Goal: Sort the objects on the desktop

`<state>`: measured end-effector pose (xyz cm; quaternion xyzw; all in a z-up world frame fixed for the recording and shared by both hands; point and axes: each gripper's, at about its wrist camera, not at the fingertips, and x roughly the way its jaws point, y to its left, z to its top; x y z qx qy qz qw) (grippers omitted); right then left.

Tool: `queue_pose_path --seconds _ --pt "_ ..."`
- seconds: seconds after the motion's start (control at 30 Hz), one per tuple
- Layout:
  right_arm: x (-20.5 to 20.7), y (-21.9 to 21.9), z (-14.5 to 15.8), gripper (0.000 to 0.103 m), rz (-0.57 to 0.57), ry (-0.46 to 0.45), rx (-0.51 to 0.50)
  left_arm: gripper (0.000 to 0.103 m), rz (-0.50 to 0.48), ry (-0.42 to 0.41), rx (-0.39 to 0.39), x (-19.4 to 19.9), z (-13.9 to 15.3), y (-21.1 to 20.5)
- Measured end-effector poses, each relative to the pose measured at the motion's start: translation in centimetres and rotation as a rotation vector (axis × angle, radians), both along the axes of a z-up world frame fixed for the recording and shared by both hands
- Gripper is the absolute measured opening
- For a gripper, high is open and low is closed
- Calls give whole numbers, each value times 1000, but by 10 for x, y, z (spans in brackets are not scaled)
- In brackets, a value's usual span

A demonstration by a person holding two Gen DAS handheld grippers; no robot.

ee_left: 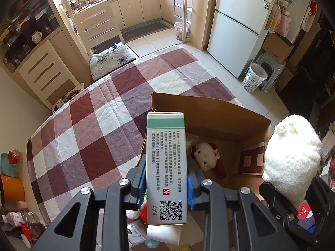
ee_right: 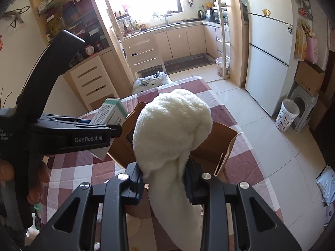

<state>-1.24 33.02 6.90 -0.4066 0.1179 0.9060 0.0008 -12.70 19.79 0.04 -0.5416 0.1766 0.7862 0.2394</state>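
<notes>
My left gripper is shut on a white and green medicine box, held upright over the left edge of an open cardboard box. The same medicine box shows at the left of the right wrist view, in the left gripper. My right gripper is shut on a fluffy white plush toy, held above the cardboard box. That white plush toy appears at the right of the left wrist view. Inside the cardboard box lies a small white plush kitten.
A red and white checked tablecloth covers the table. A cushioned chair stands at the table's far end. Small items lie on the table below the left gripper. A fridge and patterned bin stand on the floor to the right.
</notes>
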Motion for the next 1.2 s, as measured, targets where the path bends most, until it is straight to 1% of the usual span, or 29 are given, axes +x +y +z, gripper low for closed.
queue_pose_path --seconds 0.1,0.27,1.2 --pt "0 -1 1 31 -1 3 8 31 -12 -25 -4 0 -3 1" --pt "0 -2 1 32 -4 2 6 31 -32 -42 -16 2 -8 5" --pt "-2 -2 -5 32 -3 -10 -2 31 -52 -54 -42 4 -16 13"
